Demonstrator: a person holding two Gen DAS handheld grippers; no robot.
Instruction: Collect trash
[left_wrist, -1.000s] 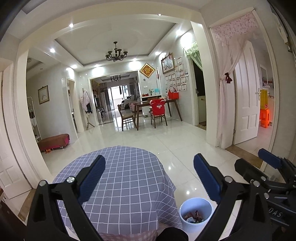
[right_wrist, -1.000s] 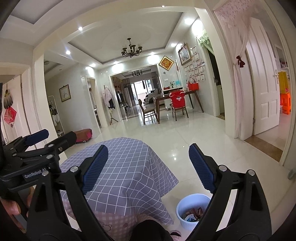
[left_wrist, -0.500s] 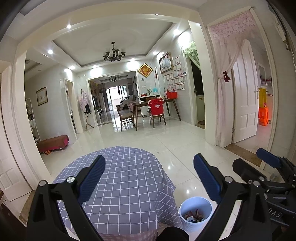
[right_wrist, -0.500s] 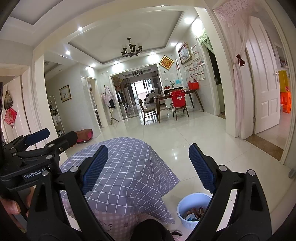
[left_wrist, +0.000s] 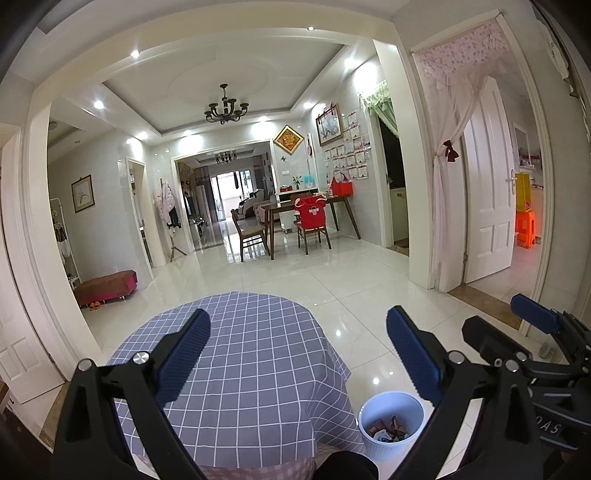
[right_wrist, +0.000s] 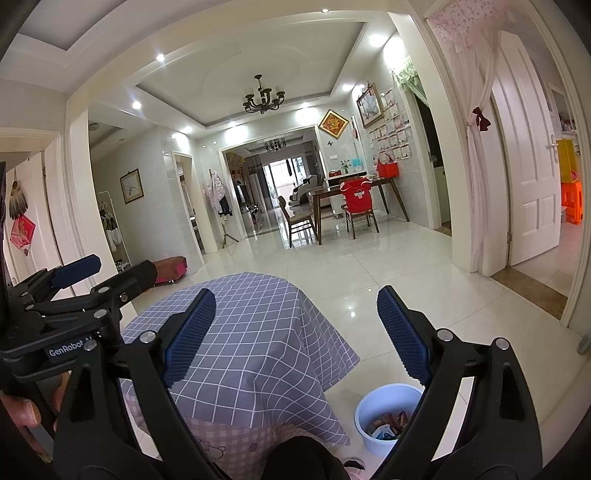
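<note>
We hold the left gripper (left_wrist: 297, 350) raised over the round table (left_wrist: 236, 373), its blue pads spread wide with nothing between them. The checked cloth on that table shows no loose scrap from either camera, so the trash we can see all sits in the bin.

Moving right, the white ribbed wastebasket (left_wrist: 391, 424) stands on the tiled floor (left_wrist: 332, 288) just beside the table's draped edge, below and to the right of both tools. Inside lie crumpled wrappers (left_wrist: 388, 430), brownish and blue; they look like thin foil or paper, though at this size we cannot tell each piece apart. We judge such scraps to be very light, soft and easily crushed, perhaps slick, so a pinch across a folded ridge would hold better than a flat face. The bin itself seems light, stiff plastic, best taken at its rim.

Farthest right, the right gripper (right_wrist: 295, 334) is likewise released, pads apart and empty.

Our own fingers cut off the bin's right side, and a dark shape at the bottom edge hides the table's near side. The floor under the cloth is unseen.
</note>
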